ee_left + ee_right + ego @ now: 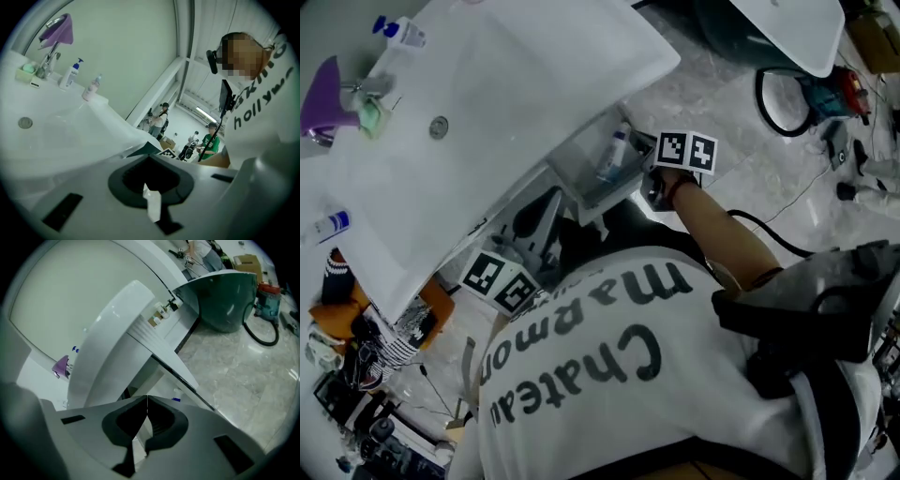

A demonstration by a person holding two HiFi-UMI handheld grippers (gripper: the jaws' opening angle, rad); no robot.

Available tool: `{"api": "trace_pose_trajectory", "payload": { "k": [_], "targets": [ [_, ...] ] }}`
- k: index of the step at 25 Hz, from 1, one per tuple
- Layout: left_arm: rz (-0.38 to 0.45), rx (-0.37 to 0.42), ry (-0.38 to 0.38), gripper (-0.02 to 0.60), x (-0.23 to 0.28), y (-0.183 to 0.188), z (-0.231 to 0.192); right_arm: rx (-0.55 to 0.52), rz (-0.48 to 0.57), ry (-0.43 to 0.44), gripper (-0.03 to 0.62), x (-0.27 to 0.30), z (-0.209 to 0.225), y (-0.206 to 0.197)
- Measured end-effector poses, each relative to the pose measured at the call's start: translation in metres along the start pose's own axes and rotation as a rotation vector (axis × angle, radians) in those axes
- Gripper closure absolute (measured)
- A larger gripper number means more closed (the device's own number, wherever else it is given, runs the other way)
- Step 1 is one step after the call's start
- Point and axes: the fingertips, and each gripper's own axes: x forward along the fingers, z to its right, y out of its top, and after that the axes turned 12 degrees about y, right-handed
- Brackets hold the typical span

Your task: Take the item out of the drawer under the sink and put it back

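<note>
**Right claw is the one lined up on the drawer, and both claws are shut**

The whole thing hinges on where the bottle [614, 155] sits relative to the two claws. In the head view it's inside the open drawer [581, 192] that sticks out from under the sink [487, 112]. It's a white bottle with some blue on it, and its long axis runs along the drawer, roughly top to bottom in the picture with a slight lean. I can't tell if it's lying flat or propped up.

The right claw [147, 399] is clearly the closer one. Its marker cube sits just beside the drawer's outer end, on the right of the bottle, so the bottle is ahead of it and a bit to the left. In the right gripper view a small white-and-blue bit peeks out just past the tips. The jaws are pressed together with nothing between them.

The left claw [150, 159] is well apart from the bottle, down by the person's shoulder under the sink's near edge, and it looks out across the sink top rather than into the drawer. Its jaws look closed and empty too.

My guess is the right claw takes the grab. It has to open first, then come in across the bottle's narrow side, not along its length. The drawer wall next to the bottle looks like the thing it could bump.
</note>
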Motion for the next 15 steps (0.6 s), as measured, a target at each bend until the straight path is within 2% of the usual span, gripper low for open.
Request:
{"api": "trace_pose_trajectory", "payload": {
  "k": [5, 10, 15],
  "targets": [
    [-0.013, -0.05, 0.024, 0.577, 0.027, -0.034, 0.008, 0.094, -0.044, -0.01, 0.582, 0.028, 0.032, -0.005],
    [-0.016, -0.12, 0.111, 0.577, 0.037, -0.062, 0.002, 0.139, -0.082, -0.034, 0.582, 0.047, 0.055, -0.016],
    [-0.031, -0.143, 0.143, 0.577, 0.047, -0.076, -0.004, 0.168, -0.108, -0.038, 0.582, 0.07, 0.07, -0.021]
  ]
}}
